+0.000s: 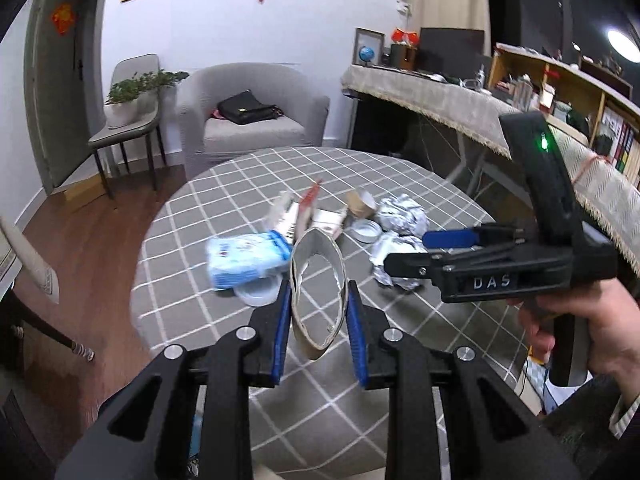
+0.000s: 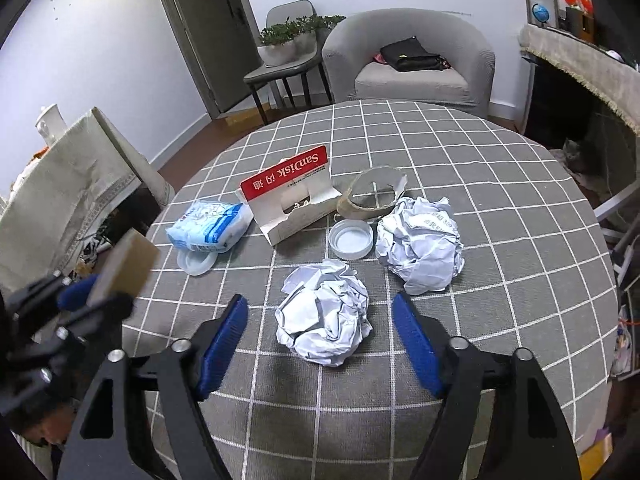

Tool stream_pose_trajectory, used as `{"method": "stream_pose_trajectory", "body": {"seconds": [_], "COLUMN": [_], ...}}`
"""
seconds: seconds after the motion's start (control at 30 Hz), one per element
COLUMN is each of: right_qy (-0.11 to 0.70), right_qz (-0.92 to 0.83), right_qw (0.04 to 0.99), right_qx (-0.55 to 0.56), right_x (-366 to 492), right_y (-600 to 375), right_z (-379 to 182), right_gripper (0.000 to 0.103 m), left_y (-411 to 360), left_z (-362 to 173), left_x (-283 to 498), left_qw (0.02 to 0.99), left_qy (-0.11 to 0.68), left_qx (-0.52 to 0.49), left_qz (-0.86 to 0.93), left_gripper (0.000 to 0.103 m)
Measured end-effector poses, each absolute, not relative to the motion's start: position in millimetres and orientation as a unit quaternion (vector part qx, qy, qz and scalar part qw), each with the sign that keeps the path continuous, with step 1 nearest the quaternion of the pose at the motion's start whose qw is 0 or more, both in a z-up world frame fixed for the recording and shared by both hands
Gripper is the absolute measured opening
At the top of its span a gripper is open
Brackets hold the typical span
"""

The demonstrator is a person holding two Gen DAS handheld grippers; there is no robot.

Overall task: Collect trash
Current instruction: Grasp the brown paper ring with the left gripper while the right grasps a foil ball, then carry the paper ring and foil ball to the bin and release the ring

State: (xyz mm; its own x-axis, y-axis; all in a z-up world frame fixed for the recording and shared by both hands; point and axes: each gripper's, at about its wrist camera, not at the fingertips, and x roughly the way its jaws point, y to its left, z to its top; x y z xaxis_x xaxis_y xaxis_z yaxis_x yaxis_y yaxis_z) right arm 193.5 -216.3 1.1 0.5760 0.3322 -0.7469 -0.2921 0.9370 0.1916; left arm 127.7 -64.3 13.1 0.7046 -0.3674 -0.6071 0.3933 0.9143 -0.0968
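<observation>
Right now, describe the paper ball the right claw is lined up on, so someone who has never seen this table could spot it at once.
On the round table with the grey checked cloth, find the two crumpled white paper balls near its front edge. The one you want is the nearer paper ball, lying between the open blue pads of the right claw. Unlike the farther paper ball, it shows no printed text and sits apart from the white lid.

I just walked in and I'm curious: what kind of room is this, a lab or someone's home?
Most likely a home living room. There is a grey armchair with a black bag on it, a potted plant on a chair, and a round table under a checked cloth.
</observation>
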Motion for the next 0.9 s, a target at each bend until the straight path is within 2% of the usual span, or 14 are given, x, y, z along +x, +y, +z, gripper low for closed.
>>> {"method": "stream_pose_trajectory", "body": {"seconds": [0.1, 0.2, 0.27, 0.67, 0.9], "right_qy": [0.430, 0.436, 0.431, 0.386, 0.367], "right_qz": [0.167, 0.157, 0.145, 0.200, 0.246], "right_qw": [0.887, 0.886, 0.890, 0.900, 0.897], "right_qx": [0.017, 0.004, -0.016, -0.024, -0.005], "right_x": [195.7, 198.3, 197.8, 174.9, 169.1], "right_y": [-210.6, -203.4, -195.9, -141.2, -98.8], "right_z": [-2.6, -6.7, -5.8, 20.4, 32.2], "right_gripper": [0.063, 0.048, 0.045, 0.044, 0.044], "left_y": [-50.8, -40.0, -27.4, 41.9, 73.0], "left_z": [17.3, 20.6, 23.8, 40.4, 33.0], "left_x": [127.3, 125.4, 124.2, 130.3, 139.9], "left_qw": [0.927, 0.930, 0.933, 0.943, 0.936], "left_qy": [0.321, 0.318, 0.314, 0.307, 0.328], "left_qx": [0.010, -0.001, -0.009, -0.068, -0.107], "left_qz": [-0.194, -0.185, -0.178, -0.106, -0.073], "left_gripper": [0.028, 0.028, 0.028, 0.028, 0.029]}}
